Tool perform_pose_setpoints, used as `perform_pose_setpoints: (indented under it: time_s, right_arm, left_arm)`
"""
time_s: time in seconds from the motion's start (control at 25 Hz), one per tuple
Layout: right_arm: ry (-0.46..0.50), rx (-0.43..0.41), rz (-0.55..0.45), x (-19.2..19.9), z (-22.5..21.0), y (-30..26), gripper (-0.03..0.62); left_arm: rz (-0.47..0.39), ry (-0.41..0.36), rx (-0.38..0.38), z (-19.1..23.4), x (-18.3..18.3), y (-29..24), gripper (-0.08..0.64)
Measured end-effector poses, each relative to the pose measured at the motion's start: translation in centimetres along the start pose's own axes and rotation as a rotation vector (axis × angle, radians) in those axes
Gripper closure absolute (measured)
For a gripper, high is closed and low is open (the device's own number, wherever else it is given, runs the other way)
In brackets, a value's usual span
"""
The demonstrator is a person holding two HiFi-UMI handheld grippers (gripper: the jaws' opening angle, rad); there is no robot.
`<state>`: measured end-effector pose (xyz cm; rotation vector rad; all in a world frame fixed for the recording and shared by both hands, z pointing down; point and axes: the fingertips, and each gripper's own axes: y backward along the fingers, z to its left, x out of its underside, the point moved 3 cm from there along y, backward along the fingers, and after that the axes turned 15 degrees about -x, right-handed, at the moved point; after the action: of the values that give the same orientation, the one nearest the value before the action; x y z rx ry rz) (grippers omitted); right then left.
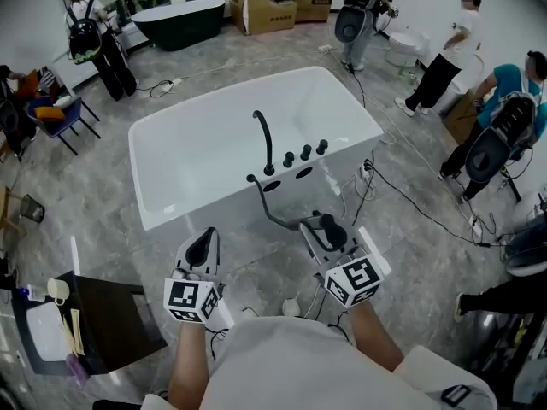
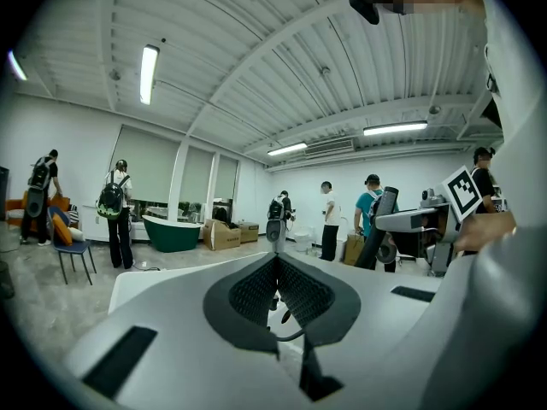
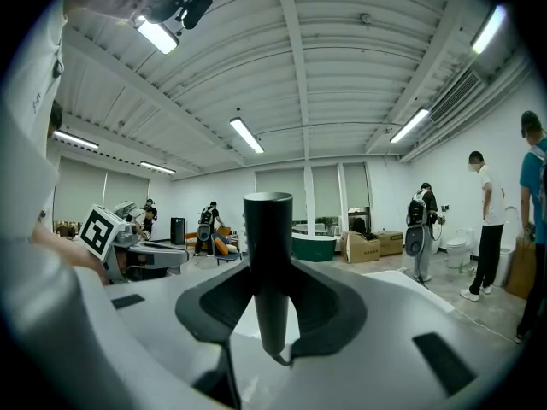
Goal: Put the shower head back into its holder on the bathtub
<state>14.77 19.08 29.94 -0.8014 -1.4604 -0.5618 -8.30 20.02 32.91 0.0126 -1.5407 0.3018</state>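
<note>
1. The task is at the carrying step. The right tool [image 3: 269,314] is clenched on the black shower head [image 3: 267,254], whose handle stands upright between the jaws.
2. The shower head is off the tub, held just short of the near rim of the white bathtub [image 1: 171,126]. Its hose [image 1: 272,212] curves back to the tub deck beside the faucet spout [image 1: 265,139].
3. The left tool [image 2: 276,263] has its jaws pressed together on nothing and hangs level beside the right one.
4. The next move likely calls for carrying the head forward over the deck and lowering the handle into a dark oval opening [image 1: 272,185] near the three knobs [image 1: 305,152]. A second opening lies beside it, and I cannot tell which is the holder. The hose needs slack to follow without snagging.
5. The tub stands on a grey marbled floor [image 1: 410,254] crossed by cables [image 1: 402,199]. Farther back are a dark green bathtub [image 1: 179,20] and cardboard boxes [image 1: 265,8], and several people stand around the room.
</note>
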Motion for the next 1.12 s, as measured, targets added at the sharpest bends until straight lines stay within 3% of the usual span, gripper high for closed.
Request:
perform_pose_setpoints:
  time_s: [1.12]
  right_arm:
    - [0.039,0.067,-0.003,-1.2,5.5,-4.0,0.448]
  left_arm:
    - [-0.032,0.035,0.083,6.4,0.1,3.1,0.549]
